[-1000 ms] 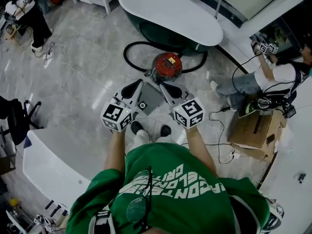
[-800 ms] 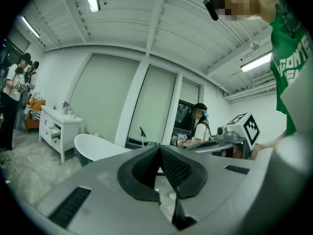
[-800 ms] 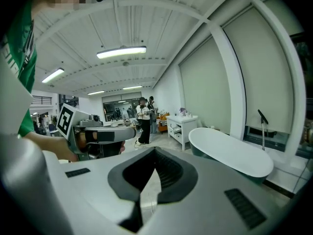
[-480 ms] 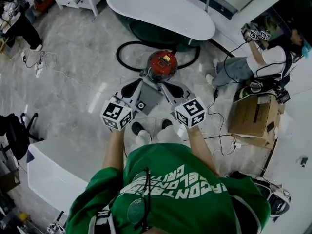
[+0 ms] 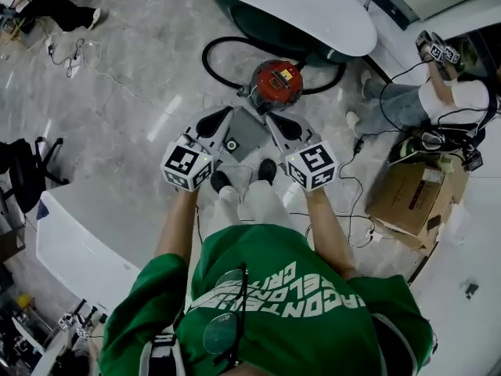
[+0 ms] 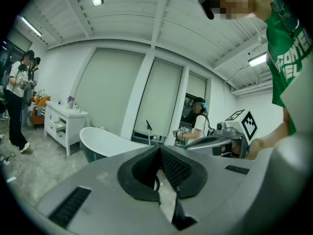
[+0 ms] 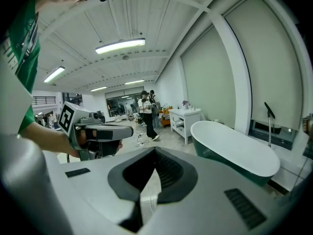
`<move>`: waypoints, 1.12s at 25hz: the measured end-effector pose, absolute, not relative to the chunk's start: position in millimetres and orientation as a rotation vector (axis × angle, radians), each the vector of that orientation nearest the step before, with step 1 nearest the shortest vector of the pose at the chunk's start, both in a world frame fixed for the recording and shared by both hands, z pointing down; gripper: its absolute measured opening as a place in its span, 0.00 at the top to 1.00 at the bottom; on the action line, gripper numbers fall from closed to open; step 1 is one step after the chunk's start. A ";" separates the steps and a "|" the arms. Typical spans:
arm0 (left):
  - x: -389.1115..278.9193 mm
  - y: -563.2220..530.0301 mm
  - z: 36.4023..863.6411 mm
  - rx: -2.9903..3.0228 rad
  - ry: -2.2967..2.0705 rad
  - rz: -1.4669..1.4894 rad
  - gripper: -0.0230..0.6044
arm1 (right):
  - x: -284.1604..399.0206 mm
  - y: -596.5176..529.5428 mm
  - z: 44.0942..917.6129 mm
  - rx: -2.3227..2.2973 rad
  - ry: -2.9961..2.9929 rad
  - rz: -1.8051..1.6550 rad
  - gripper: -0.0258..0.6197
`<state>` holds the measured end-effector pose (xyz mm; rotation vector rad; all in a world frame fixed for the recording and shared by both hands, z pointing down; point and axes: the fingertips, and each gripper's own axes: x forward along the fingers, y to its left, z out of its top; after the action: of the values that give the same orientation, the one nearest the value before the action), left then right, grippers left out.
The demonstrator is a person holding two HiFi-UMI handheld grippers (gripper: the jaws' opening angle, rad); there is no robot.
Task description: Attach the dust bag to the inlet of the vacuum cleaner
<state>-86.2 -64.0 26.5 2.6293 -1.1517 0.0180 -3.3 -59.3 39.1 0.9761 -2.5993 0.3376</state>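
Head view: left gripper and right gripper hover over a grey dust bag beside the red vacuum cleaner; each gripper's jaws meet at the tips. Neither holds anything.

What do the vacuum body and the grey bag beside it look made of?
Vacuum cleaner: red rounded body with highlights, probably glossy moulded plastic. Dust bag: flat, matte grey sheet, likely paper or non-woven fabric; too small to be sure.
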 end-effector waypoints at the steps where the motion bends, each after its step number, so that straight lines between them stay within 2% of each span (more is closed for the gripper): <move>1: -84.7 -68.1 32.6 2.620 -1.161 0.025 0.96 | -1.2 -65.0 43.5 0.961 -2.602 0.337 0.95; 15: -73.9 -101.3 143.9 2.535 -1.206 0.056 0.96 | 20.6 -115.2 148.0 0.807 -2.574 0.359 0.95; 28: -100.1 -93.5 324.8 2.485 -1.161 0.074 0.96 | -5.7 -129.6 316.7 0.671 -2.538 0.308 0.95</move>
<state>-100.1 -93.5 324.8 2.4854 -1.1612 0.0739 -5.7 -129.6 316.7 0.6711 -2.5375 0.3077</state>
